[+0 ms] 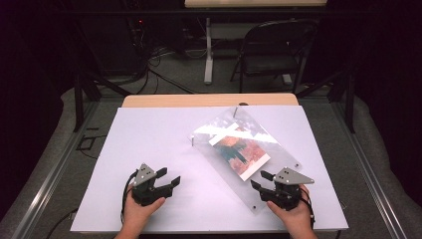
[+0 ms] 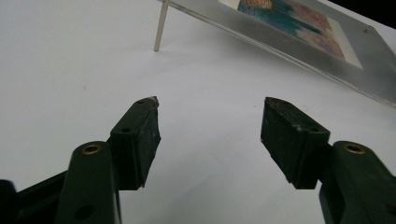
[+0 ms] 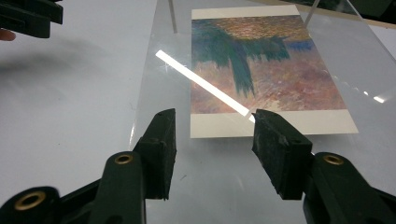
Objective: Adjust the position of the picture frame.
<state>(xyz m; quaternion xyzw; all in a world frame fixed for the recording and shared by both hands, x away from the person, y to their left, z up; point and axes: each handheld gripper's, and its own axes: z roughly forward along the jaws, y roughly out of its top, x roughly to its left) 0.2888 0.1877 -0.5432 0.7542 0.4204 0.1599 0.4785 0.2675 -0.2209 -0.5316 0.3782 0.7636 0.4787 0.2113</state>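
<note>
We are holding our left gripper (image 1: 168, 178) low over the white table (image 1: 149, 139) near its front edge, jaws spread and gripping nothing, pointed toward the clear acrylic frame (image 1: 278, 144). That frame is lying slantwise across the right half of the table, running from near the middle of the back edge down toward the front right corner, and it is standing slightly off the surface on thin metal pegs (image 2: 160, 27). Sandwiched inside it is a printed picture (image 3: 266, 74) in teal and rust tones with pale borders. We are bringing our right gripper (image 1: 263, 180) to the frame's near end, jaws parted over the clear margin just short of the print, likely so that we grip bare acrylic rather than cover the image. Nothing is pinched yet.
</note>
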